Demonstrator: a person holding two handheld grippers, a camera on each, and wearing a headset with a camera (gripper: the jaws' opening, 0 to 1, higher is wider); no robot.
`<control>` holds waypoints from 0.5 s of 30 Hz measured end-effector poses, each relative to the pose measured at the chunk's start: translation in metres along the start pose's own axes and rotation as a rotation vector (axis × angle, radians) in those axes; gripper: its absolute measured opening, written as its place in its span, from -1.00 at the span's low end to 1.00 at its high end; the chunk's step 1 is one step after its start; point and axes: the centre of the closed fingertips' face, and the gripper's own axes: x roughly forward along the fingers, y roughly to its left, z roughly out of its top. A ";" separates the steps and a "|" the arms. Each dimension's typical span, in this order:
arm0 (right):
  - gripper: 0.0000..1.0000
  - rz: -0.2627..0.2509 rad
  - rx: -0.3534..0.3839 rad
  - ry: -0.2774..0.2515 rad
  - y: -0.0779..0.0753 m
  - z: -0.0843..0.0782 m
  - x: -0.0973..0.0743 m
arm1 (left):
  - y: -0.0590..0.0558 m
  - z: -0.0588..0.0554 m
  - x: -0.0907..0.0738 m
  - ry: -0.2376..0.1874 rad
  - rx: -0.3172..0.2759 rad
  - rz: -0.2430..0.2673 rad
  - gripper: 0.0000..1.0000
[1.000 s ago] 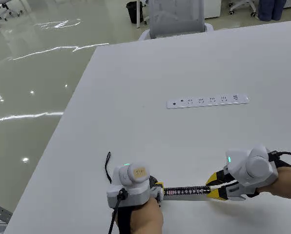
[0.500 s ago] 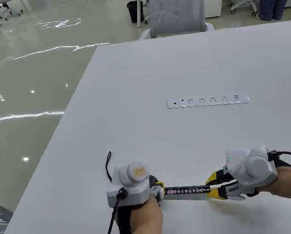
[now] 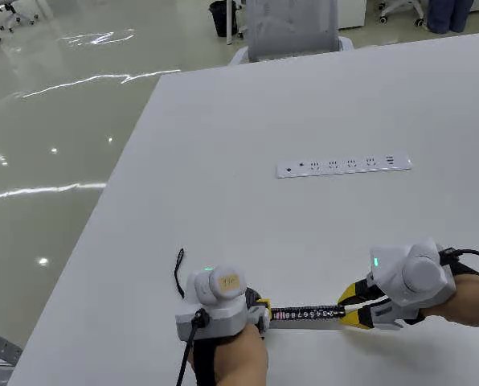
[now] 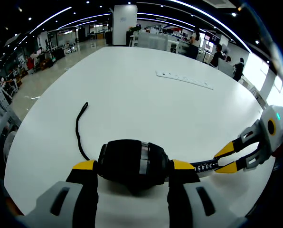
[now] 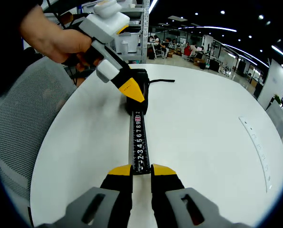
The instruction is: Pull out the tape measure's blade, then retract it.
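Note:
A black tape measure case [image 4: 132, 161] lies on the white table [image 3: 304, 104], with my left gripper [image 4: 132, 167] shut on its sides. Its black blade [image 5: 138, 145] with white numbers runs flat along the table to my right gripper [image 5: 141, 170], which is shut on the blade's end. In the head view the blade [image 3: 306, 313] spans the gap between the left gripper [image 3: 259, 312] near the front edge and the right gripper [image 3: 348, 305]. The case's black wrist strap [image 4: 80, 128] trails on the table behind it.
A white power strip [image 3: 344, 166] lies further back on the table. A grey office chair [image 3: 292, 28] stands at the far edge. The table's left edge [image 3: 103, 209] drops to a shiny floor. People and shelving are in the background of the gripper views.
The right gripper has shifted slightly left toward the case, so the exposed blade looks a little shorter. The left gripper and case stay put.

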 end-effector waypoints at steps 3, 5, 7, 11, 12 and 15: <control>-0.74 0.002 -0.001 -0.001 0.000 0.001 0.001 | 0.000 0.000 0.000 0.002 0.002 0.000 0.09; -0.74 0.003 -0.001 -0.001 0.000 0.001 0.002 | 0.000 0.000 0.001 0.003 0.006 0.000 0.09; -0.74 0.004 -0.002 -0.001 0.001 0.002 0.002 | 0.000 0.000 0.000 0.003 0.008 0.000 0.09; -0.74 0.005 -0.002 -0.003 0.001 0.003 0.003 | 0.000 -0.001 0.000 0.001 0.008 0.000 0.09; -0.74 0.005 -0.002 -0.004 0.001 0.003 0.003 | 0.000 -0.001 0.000 0.001 0.008 0.000 0.09; -0.74 0.005 -0.002 -0.005 0.001 0.004 0.004 | 0.000 -0.001 0.000 0.002 0.006 -0.001 0.09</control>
